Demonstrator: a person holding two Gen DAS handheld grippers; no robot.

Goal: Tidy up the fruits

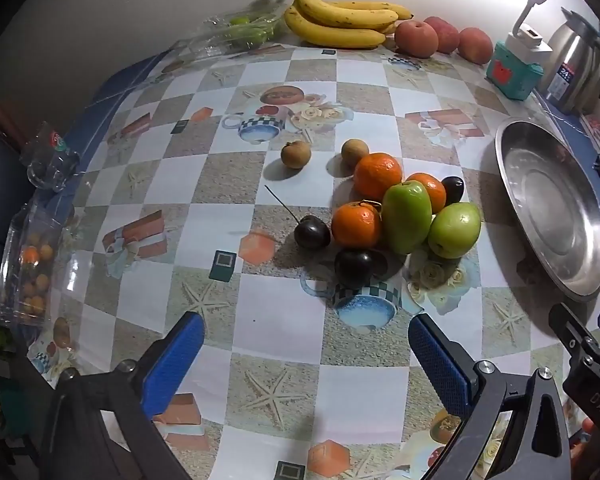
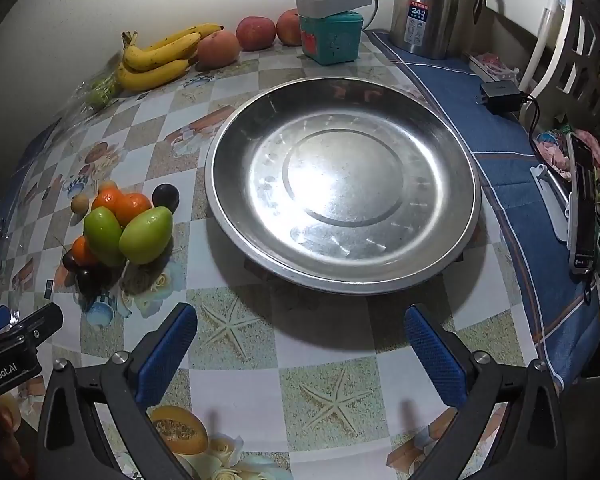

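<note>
Bench (image 1: pixel 284 316) carried a checkered oilcloth printed with starfish, teapots and gift boxes; a blue cloth (image 2: pixel 512 152) covered its right side, and a pale wall stood behind.

Nearest, the left hand-held gripper (image 1: pixel 306 344) hung above bare oilcloth, blue pads spread wide, nothing between them. The right hand-held gripper (image 2: pixel 300 336) was spread just as wide and held nothing, angled down at the near rim of the steel plate (image 2: pixel 236 216), which had nothing in it.

Beyond the left one sat the fruit pile (image 1: pixel 396 216): two green fruits, three oranges and dark plums, touching each other, just left of the plate. Two small brown fruits (image 1: pixel 296 155) lay just behind the pile.

At the left edge stood a clear container (image 1: pixel 28 264) with small fruit inside and a glass (image 1: pixel 50 160).

Far back by the wall: bananas (image 1: pixel 340 20), apples (image 1: pixel 416 38), a bag of green fruit (image 1: pixel 244 32), a teal box (image 2: pixel 332 36) with a white power strip on top, and a steel thermos (image 2: pixel 428 4). A black charger (image 2: pixel 500 94) lay on the blue cloth.
</note>
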